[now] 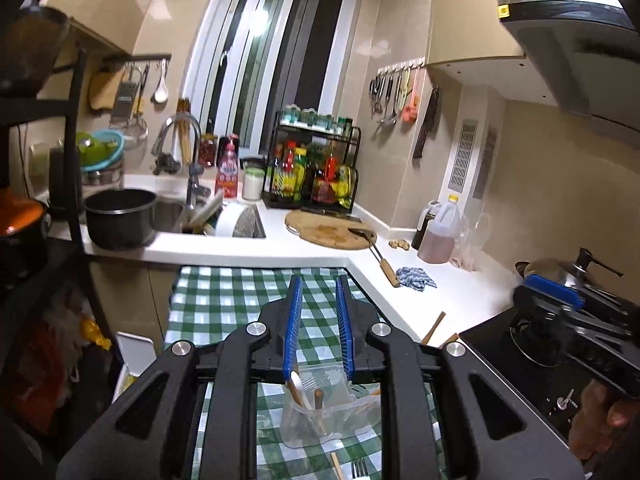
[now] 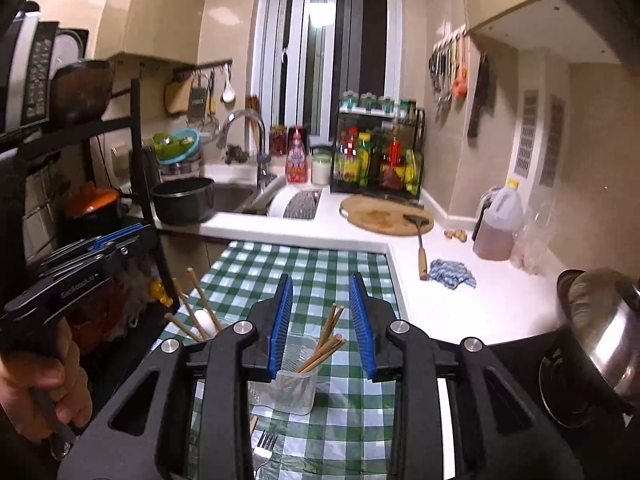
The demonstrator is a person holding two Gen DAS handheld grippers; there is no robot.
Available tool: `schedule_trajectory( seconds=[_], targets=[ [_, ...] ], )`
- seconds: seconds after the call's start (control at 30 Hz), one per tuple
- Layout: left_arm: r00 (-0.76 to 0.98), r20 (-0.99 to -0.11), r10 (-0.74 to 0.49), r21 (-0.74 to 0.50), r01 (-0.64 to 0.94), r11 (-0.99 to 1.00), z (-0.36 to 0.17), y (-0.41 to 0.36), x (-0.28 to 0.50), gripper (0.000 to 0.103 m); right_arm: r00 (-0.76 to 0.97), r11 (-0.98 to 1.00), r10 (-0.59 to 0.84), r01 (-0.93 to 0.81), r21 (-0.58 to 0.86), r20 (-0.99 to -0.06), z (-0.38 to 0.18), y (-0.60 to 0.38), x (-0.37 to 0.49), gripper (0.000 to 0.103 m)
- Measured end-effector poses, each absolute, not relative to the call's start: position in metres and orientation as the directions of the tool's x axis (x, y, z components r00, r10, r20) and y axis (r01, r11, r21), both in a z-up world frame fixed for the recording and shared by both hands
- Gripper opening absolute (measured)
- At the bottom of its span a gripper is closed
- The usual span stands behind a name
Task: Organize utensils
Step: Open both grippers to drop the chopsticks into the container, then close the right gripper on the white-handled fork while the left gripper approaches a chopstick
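My left gripper [image 1: 318, 284] is open and empty above the green checked tablecloth [image 1: 224, 300]. Below it stands a clear plastic cup [image 1: 308, 420] holding wooden-handled utensils and a white spoon. A fork [image 1: 359, 468] lies on the cloth near the bottom edge. My right gripper [image 2: 320, 284] is open and empty above a second clear cup [image 2: 294, 388] that holds wooden chopsticks [image 2: 326, 344]. A fork [image 2: 265, 442] lies in front of that cup. To its left, wooden handles and a white spoon [image 2: 204, 322] stick up from the other cup. The left gripper shows at the left of the right wrist view [image 2: 80, 256].
White counter [image 1: 420, 292] runs right with a blue cloth [image 1: 416, 278], a wooden-handled spatula [image 1: 384, 264] on a round cutting board [image 1: 328, 230], an oil jug [image 1: 440, 232]. Sink [image 1: 172, 216] and black pot [image 1: 120, 218] behind. Stove [image 1: 540, 344] with steel lid [image 2: 604, 328] at right. Black rack [image 1: 76, 160] at left.
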State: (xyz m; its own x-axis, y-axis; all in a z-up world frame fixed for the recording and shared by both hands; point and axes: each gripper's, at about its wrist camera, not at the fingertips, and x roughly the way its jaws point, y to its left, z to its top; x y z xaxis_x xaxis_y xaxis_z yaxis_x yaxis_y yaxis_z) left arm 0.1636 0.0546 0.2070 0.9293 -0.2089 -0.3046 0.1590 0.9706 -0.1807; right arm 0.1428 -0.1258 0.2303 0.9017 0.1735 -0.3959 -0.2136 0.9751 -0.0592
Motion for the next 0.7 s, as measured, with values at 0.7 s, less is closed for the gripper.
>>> schedule_trajectory(
  seconds=[0.7],
  targets=[
    [0.907,-0.413,-0.087,-0.088,0.055,0.995,0.117,0.058,0.037,0.026,0.872,0.966,0.247,-0.255,0.039,-0.422,0.101,-0.145,0.038,0.042]
  ],
)
